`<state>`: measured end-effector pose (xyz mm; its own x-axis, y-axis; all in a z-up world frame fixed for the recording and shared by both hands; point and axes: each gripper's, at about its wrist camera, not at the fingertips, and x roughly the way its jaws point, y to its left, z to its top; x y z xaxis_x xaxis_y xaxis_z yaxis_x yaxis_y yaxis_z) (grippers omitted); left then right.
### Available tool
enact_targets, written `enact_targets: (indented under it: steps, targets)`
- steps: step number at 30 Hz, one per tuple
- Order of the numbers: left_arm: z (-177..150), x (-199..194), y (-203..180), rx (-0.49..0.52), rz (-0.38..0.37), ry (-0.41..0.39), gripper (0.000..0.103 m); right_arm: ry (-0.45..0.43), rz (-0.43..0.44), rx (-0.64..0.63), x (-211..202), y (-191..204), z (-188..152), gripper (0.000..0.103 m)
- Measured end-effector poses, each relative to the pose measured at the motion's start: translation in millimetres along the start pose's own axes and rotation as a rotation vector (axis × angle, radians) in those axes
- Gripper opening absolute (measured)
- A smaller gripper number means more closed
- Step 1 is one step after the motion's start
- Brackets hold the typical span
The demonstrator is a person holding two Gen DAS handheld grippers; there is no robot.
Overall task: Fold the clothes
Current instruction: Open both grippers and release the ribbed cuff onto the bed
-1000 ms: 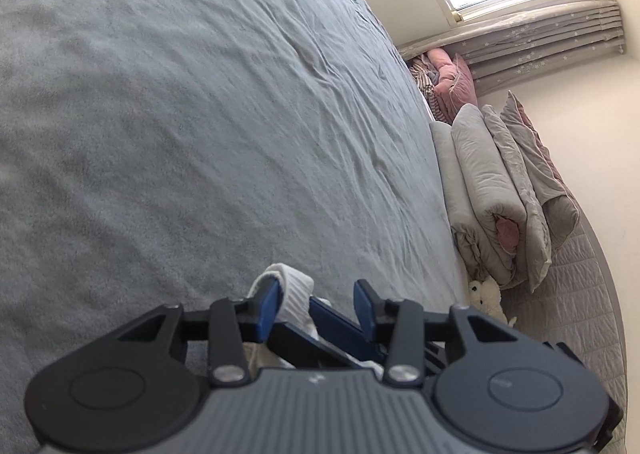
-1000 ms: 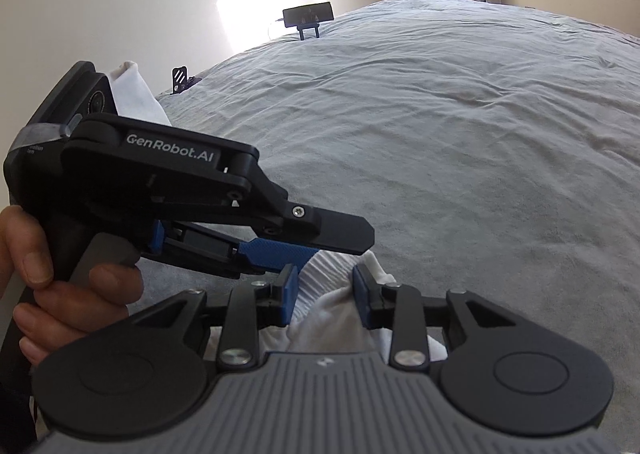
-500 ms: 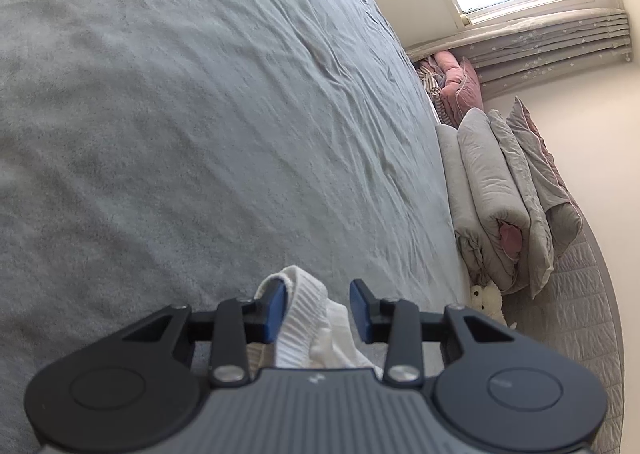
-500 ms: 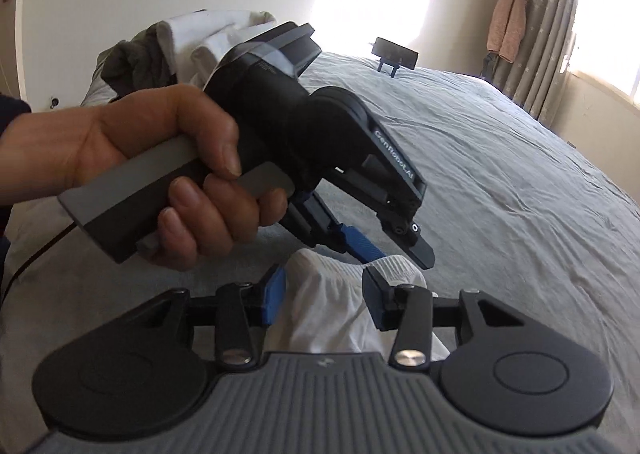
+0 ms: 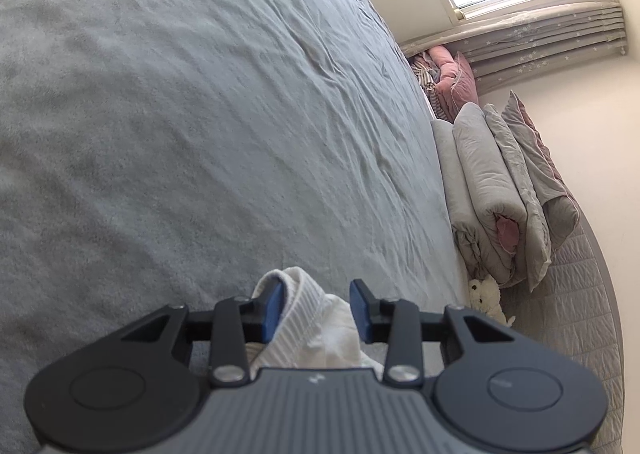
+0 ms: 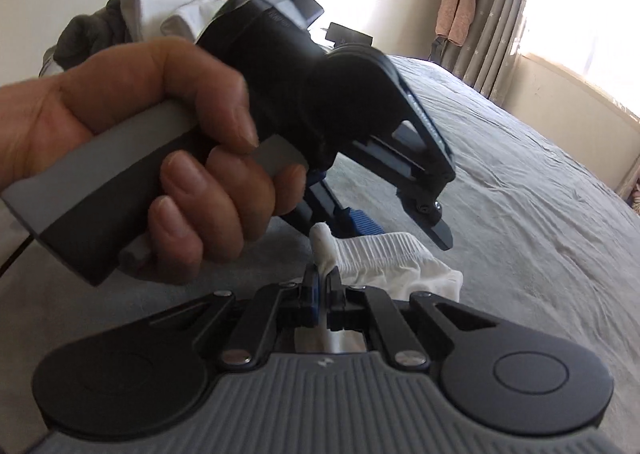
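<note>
White garment (image 6: pixel 384 258): lower centre of both views, above the grey bedspread (image 5: pixel 200 134).
Right gripper (image 6: pixel 322 290): clamped on a pinch of cloth.
Left gripper (image 5: pixel 316 308): narrow gap, ribbed hem between the pads.
Hand (image 6: pixel 160 158): fills the left, blocking the clothes pile (image 6: pixel 132 14).
Folded duvets (image 5: pixel 492 190): far right.

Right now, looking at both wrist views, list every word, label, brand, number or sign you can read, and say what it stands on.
No text can be read in full.
White lettering on the side of the left gripper: too blurred to read.
Small pale mark on the grey body of the right gripper, and the same mark on the left gripper's: a logo shape, no letters.
white garment and grey bed cover: no print visible.
</note>
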<state>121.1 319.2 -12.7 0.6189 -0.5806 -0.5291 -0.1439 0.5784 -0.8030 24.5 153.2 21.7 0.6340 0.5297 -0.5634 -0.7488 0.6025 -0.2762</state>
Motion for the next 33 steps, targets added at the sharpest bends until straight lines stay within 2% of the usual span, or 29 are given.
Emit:
enact_targets:
  steps: [1, 3, 4, 6, 9, 11, 16, 20, 23, 25, 27, 31, 33]
  targets:
    - [0, 0, 0, 0.004, 0.004, 0.0, 0.036, 0.001, -0.027, -0.041, 2, 8, -3, 0.004]
    - [0, 0, 0, 0.007, 0.01, 0.0, 0.036, -0.001, -0.057, -0.044, 3, 11, -5, 0.007]
    - [1, -1, 0, 0.008, 0.012, -0.001, 0.036, -0.004, -0.045, -0.016, 1, 9, -5, 0.014]
    - [1, -3, 1, 0.009, 0.017, -0.004, 0.036, -0.02, 0.006, 0.025, -5, 5, -5, 0.02]
    - [2, -7, 0, 0.018, 0.026, -0.006, 0.037, -0.033, 0.002, -0.002, -15, 3, -8, 0.04]
    - [2, -13, -2, 0.031, 0.033, -0.008, 0.041, -0.046, -0.021, 0.021, -25, -6, -10, 0.04]
    - [0, -37, -3, 0.036, 0.033, -0.038, 0.052, -0.065, -0.011, 0.18, -59, -44, -22, 0.04]
    - [-15, -50, -15, 0.079, 0.04, -0.019, 0.064, -0.029, -0.099, 0.3, -84, -91, -48, 0.04]
    - [-32, -57, -21, 0.086, 0.114, 0.008, 0.066, -0.008, -0.148, 0.38, -99, -119, -62, 0.04]
    - [-44, -64, -22, 0.071, 0.152, 0.009, 0.066, -0.016, -0.114, 0.339, -116, -96, -70, 0.04]
    - [-54, -71, -19, 0.044, 0.146, 0.005, 0.066, -0.023, -0.08, 0.297, -132, -72, -77, 0.04]
    - [-66, -68, -11, -0.039, 0.119, 0.011, 0.072, -0.009, -0.037, 0.219, -118, -38, -73, 0.04]
    - [-67, -57, -5, -0.08, 0.154, 0.018, 0.073, -0.003, -0.02, 0.218, -112, -31, -72, 0.04]
